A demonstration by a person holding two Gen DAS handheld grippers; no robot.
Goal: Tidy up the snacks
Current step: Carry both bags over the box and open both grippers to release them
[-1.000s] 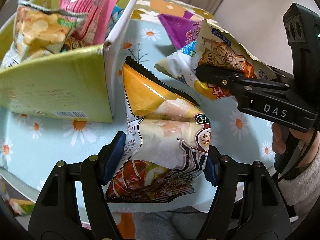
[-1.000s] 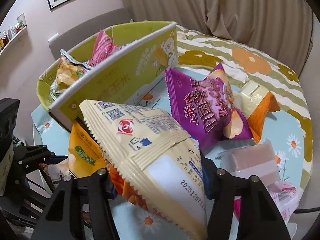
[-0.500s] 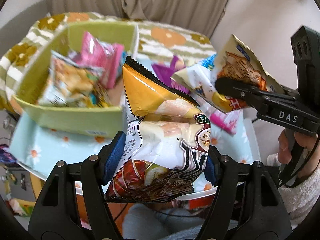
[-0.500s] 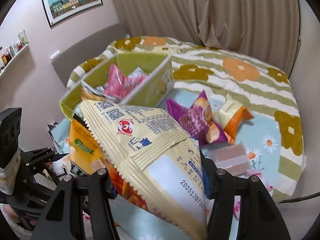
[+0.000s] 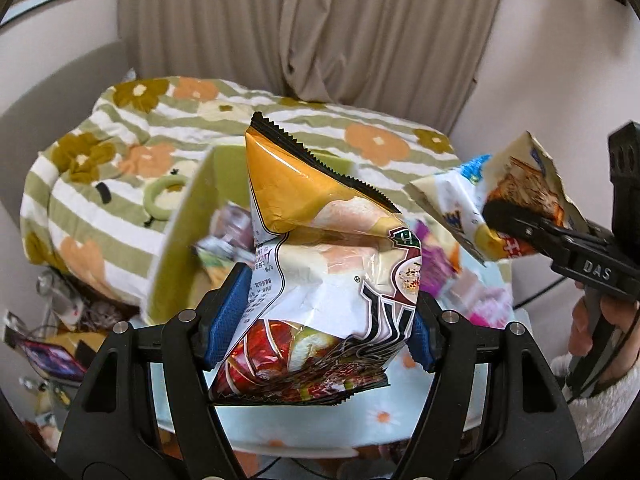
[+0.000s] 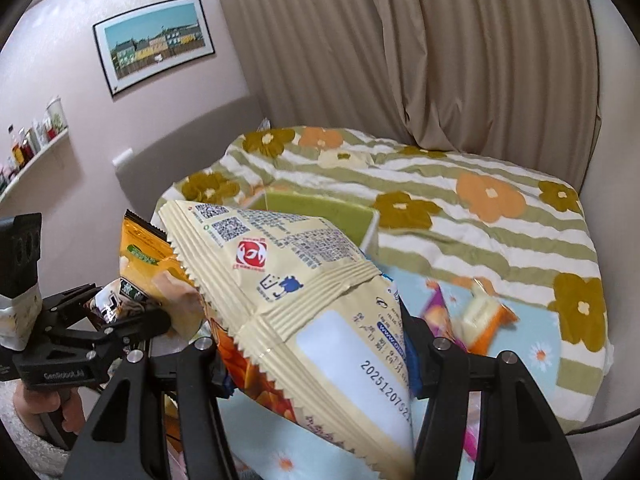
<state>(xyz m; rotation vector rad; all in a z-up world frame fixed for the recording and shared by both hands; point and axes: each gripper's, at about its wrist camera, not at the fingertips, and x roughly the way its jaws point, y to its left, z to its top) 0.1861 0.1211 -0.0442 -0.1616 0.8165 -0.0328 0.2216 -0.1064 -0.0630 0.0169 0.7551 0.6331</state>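
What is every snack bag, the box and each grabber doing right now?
Left gripper: shut on the orange-topped chip bag.
Orange-topped chip bag: held up in the air, crumpled at the middle.
Right gripper: shut on the cream snack bag.
Cream snack bag: held up in the air, tilted.
Green cardboard box: open on top, snacks inside.
Purple snack bag: lying on the flowered cloth.
Orange-and-white snack bag: lying beside the purple one.

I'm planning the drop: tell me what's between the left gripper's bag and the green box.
Nothing. In the left wrist view the orange bag hangs right before the green box.
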